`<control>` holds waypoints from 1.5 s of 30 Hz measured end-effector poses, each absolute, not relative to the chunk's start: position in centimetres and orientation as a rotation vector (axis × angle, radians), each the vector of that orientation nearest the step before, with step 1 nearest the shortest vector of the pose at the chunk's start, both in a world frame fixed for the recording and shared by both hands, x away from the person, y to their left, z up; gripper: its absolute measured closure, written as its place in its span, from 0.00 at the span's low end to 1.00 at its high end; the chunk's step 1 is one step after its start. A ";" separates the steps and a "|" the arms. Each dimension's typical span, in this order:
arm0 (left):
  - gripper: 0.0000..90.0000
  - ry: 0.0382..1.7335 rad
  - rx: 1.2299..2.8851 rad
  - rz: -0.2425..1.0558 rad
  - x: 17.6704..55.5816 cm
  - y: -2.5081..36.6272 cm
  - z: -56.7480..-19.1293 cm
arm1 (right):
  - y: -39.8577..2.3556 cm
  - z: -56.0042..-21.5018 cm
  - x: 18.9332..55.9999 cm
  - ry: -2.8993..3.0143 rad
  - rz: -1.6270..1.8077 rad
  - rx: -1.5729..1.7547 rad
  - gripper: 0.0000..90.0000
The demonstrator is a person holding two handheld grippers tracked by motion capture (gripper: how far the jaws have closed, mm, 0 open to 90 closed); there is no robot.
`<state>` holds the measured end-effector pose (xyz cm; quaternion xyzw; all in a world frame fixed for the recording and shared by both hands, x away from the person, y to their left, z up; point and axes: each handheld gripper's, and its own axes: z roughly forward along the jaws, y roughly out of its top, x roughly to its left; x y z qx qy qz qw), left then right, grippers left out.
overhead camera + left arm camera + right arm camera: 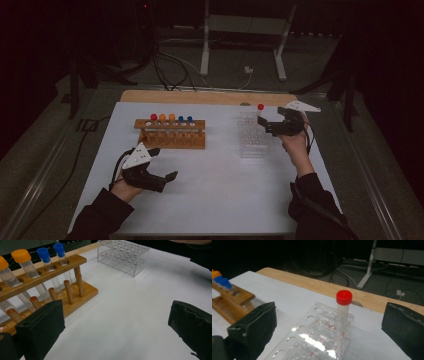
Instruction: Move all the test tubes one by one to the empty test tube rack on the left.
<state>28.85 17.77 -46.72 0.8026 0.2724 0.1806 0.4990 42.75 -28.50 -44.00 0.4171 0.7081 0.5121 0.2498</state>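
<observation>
Table (pixel 210 200), covered by a white sheet, is carrying everything in view. Wooden rack (pixel 170 134) is standing on the left half of the sheet, holding capped tubes in a row: one red, two orange and two blue. Clear plastic rack (pixel 254 137) is sitting on the right half, well apart from the wooden one.

Left gripper (pixel 162 165) is resting low over the sheet, just in front of the wooden rack; its jaws are standing wide apart with nothing between them, the bare sheet showing in the gap in the left gripper view.

Right gripper (pixel 264 122) is hanging at the far right corner of the clear rack, its jaws likewise spread wide and gripping nothing.

Red-capped tube (pixel 343 315) is standing upright in a hole at the far edge of the clear rack, between the right jaws in the right gripper view but touching neither pad.
</observation>
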 end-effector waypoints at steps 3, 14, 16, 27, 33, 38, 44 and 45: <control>0.02 0.654 1.945 0.436 28.8 17.7 -46.8 | -28.4 -44.7 43.5 1.932 1.363 1.160 0.00; 0.02 0.651 1.950 0.426 28.9 17.6 -47.1 | -28.9 -46.8 45.1 1.941 1.296 1.255 0.22; 0.02 0.649 1.949 0.423 28.9 17.6 -47.0 | -28.9 -47.0 45.3 1.946 1.294 1.256 0.29; 0.02 0.648 1.952 0.418 28.9 17.7 -47.2 | -28.1 -47.6 47.0 2.006 1.275 1.236 0.63; 0.02 0.650 1.953 0.412 28.9 17.7 -47.3 | -27.5 -47.5 47.4 2.018 1.242 1.202 0.79; 0.02 0.649 1.952 0.421 28.9 17.7 -47.2 | -27.3 -47.7 47.8 2.031 1.211 1.219 0.82; 0.02 0.654 1.949 0.420 28.9 17.8 -47.2 | -27.2 -47.5 47.8 2.037 1.182 1.215 0.84; 0.02 0.653 1.948 0.417 28.9 17.8 -47.2 | -27.1 -47.5 47.8 2.036 1.175 1.211 0.84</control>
